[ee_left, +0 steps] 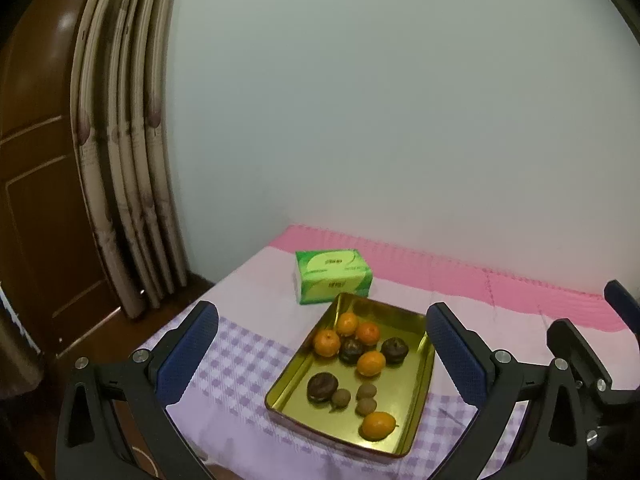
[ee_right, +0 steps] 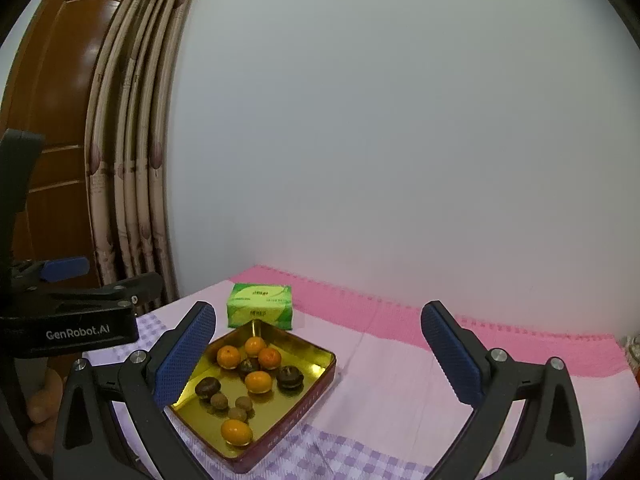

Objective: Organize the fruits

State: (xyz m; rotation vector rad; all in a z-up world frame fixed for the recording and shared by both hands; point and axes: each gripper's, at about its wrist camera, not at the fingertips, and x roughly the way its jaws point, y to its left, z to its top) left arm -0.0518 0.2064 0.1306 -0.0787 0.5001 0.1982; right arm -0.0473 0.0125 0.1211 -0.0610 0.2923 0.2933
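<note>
dim, soft focus, fisheye bending, dark corners

You see orange fruits (ee_left: pixel 371 363) and dark brown ones (ee_left: pixel 322 387) in a gold tin (ee_left: pixel 414 408), a green box (ee_left: pixel 334 276), lilac-checked cloth (ee_left: pixel 240 356).

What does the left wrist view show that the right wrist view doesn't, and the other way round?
Only the left wrist view shows the left tongs head-on, open and empty, with a bit of the right tongs at its right edge. Only the right wrist view shows the right tongs head-on, open and empty, the left device from the side with its GenRobot.AI label, and the tin's dark red outer wall. Both show the gold tin holding five oranges, three dark fruits and three small brown ones, the green tissue box, curtain and wooden door.
</note>
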